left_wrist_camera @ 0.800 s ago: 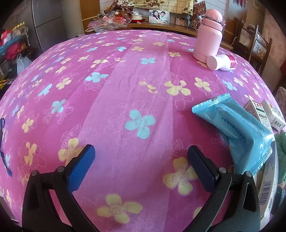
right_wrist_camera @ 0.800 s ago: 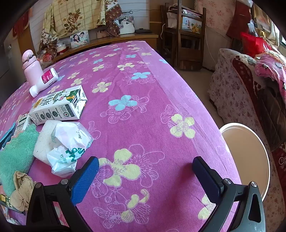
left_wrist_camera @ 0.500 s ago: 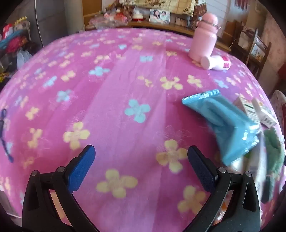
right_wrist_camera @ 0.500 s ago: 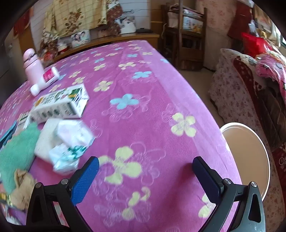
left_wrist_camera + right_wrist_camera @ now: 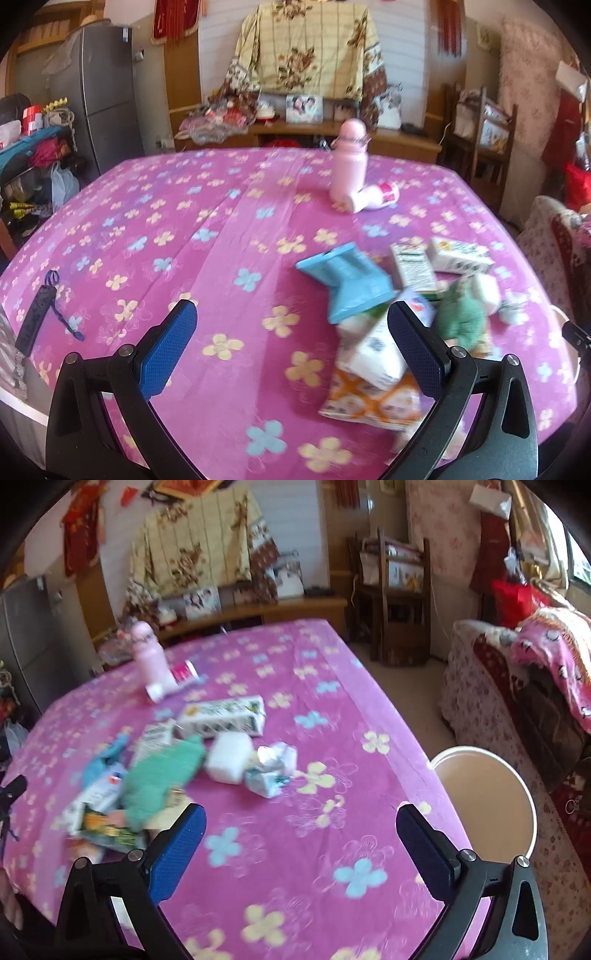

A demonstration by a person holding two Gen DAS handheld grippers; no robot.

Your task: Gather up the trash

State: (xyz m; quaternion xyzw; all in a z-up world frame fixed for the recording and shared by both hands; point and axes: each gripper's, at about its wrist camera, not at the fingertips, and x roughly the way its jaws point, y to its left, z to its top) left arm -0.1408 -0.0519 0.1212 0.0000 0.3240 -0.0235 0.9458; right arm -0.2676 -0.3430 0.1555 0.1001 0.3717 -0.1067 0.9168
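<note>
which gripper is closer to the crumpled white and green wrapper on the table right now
Right. The crumpled wrapper lies just ahead of the right gripper, between its open jaws and slightly left. From the left gripper it sits far off to the right, beyond the green cloth.

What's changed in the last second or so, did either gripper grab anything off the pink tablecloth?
Nothing was grabbed. Both cameras now show much more of the table and room: the left gripper and right gripper have drawn back from the tablecloth. Both remain wide open and empty. The blue packet, crumpled wrapper, milk carton and pink bottle lie as before.
</note>
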